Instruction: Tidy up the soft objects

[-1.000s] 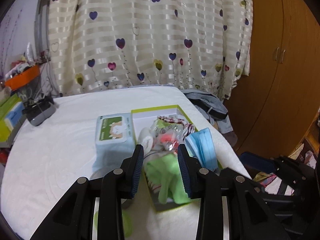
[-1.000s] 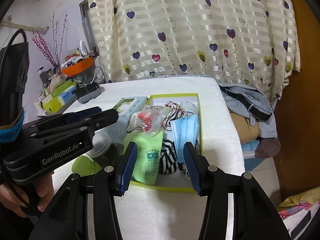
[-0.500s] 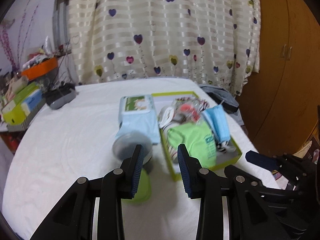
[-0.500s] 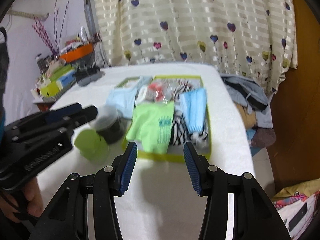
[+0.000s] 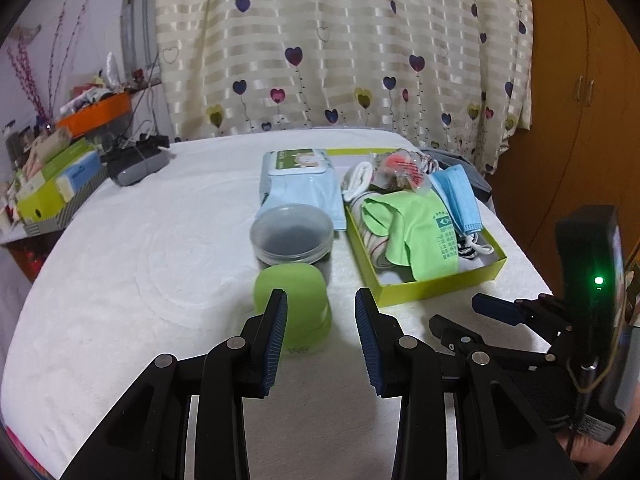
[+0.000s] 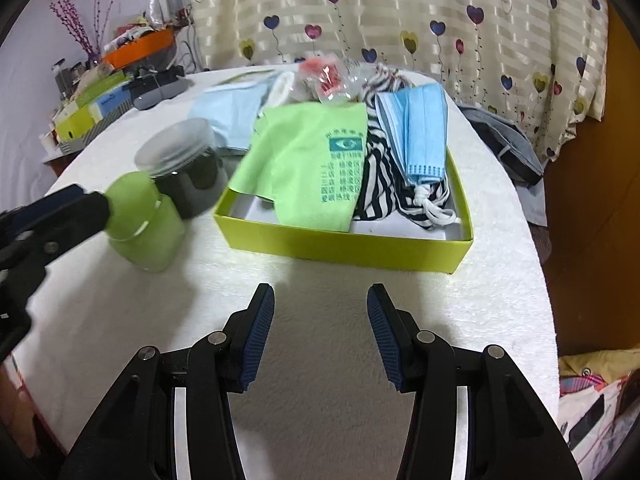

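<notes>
A yellow-green box (image 6: 340, 245) on the white table holds a green cloth (image 6: 308, 152), a blue face mask (image 6: 416, 128), a black-and-white striped cloth (image 6: 380, 176) and a clear packet with red inside (image 6: 328, 76). My right gripper (image 6: 320, 308) hangs open over bare table just in front of the box, nothing between its fingers. My left gripper (image 5: 320, 312) is open too. A small green bottle (image 5: 294, 300) stands just past its left finger; touch cannot be told. Behind the bottle stand a clear jar with a grey lid (image 5: 292, 236) and a pale blue wipes pack (image 5: 298, 178).
A grey device (image 5: 136, 164), stacked cartons (image 5: 52, 184) and an orange tray (image 5: 96, 112) crowd the far left. Folded clothes (image 6: 504, 140) lie off the table's right edge by a wooden wardrobe (image 5: 580, 120). A heart-patterned curtain (image 5: 340, 40) hangs behind.
Both grippers have drawn back from above the box and sunk toward the table. The left one has shifted left, so the green bottle now sits at its fingertips. Jaw widths look unchanged.
</notes>
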`<state>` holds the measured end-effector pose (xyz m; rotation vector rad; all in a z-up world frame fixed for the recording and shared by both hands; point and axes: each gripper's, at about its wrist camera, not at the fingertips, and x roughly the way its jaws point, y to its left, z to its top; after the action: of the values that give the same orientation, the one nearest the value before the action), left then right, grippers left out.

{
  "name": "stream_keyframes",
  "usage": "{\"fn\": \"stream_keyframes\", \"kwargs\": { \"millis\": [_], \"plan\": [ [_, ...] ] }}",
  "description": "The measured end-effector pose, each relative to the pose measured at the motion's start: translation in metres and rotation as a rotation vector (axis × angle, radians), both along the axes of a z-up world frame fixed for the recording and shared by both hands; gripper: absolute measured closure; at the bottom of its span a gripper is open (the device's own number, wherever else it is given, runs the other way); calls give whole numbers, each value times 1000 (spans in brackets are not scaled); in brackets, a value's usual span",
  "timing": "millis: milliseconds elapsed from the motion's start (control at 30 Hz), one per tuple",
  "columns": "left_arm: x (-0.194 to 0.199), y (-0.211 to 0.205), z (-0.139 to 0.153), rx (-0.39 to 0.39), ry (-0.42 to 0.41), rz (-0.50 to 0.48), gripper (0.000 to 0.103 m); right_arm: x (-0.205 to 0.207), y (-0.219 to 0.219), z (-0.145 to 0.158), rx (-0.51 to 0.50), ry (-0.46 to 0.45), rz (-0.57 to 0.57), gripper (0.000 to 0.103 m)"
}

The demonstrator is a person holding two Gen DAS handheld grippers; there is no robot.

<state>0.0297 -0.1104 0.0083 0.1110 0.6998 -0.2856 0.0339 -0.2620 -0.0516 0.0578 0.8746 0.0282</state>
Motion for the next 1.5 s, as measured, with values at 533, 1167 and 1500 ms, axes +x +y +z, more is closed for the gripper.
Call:
{"fn": "stream_keyframes", "kwargs": {
  "millis": [533,1167,1500],
  "plan": [
    [11,-5,-1,34,12,1,69,16,4,-7,-18,18,5,43],
    [24,-1,-3,30,69,-8,69,16,6,-7,-24,20,7,42],
    [26,1,-4,22,74,-19,69,17,8,-8,-32,21,7,41]
  ]
}}
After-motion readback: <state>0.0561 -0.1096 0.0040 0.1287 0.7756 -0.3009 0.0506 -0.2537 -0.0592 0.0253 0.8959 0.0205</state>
